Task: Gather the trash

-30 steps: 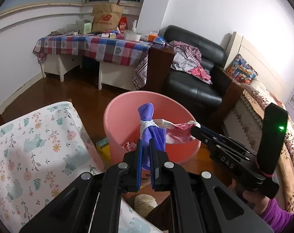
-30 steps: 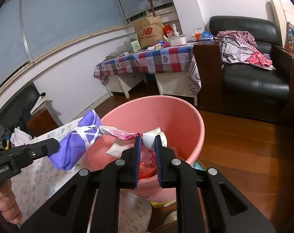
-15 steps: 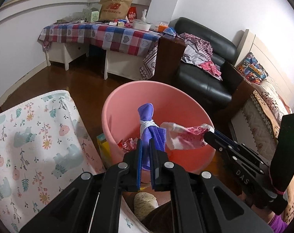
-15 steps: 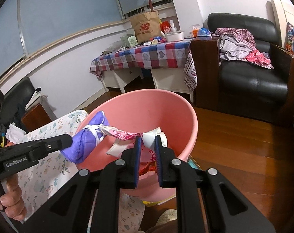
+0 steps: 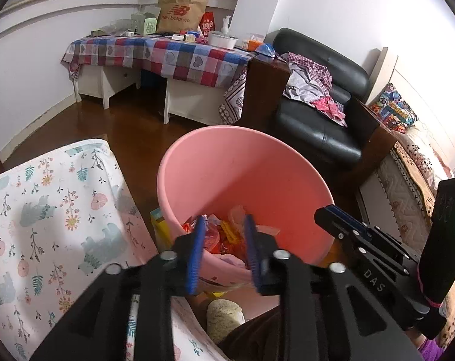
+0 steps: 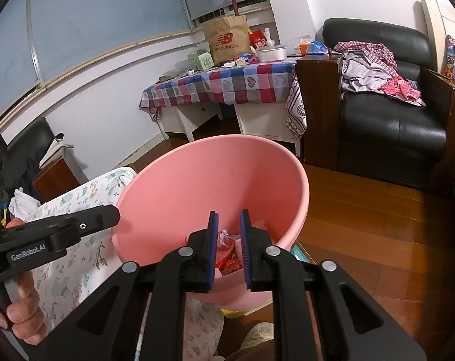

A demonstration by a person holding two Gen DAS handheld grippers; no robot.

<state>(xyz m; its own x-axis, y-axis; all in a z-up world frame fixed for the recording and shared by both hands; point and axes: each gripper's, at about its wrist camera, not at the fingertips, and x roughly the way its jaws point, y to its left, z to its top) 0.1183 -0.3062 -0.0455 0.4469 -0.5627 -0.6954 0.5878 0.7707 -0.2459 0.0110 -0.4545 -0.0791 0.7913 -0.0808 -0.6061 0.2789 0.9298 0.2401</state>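
A pink plastic bin (image 5: pixel 242 174) stands on the wooden floor just ahead; it also shows in the right wrist view (image 6: pixel 215 180). Red and orange wrappers (image 5: pixel 224 237) lie at its bottom, also seen in the right wrist view (image 6: pixel 229 254). My left gripper (image 5: pixel 224 225) is open and empty over the bin's near rim. My right gripper (image 6: pixel 229 219) is open and empty over the same rim. The right gripper's body (image 5: pixel 374 255) shows at the right of the left wrist view. The purple mask and the patterned scrap are not visible.
A floral-covered surface (image 5: pixel 47 216) lies left of the bin. A checked-cloth table (image 5: pixel 167 54) with a paper bag stands behind. A black leather armchair (image 5: pixel 320 120) with clothes is at the back right. A yellow box (image 5: pixel 159 225) sits by the bin's base.
Both grippers opened and let go of the purple mask and the patterned scrap, which are gone from view. Both grippers moved closer over the bin.
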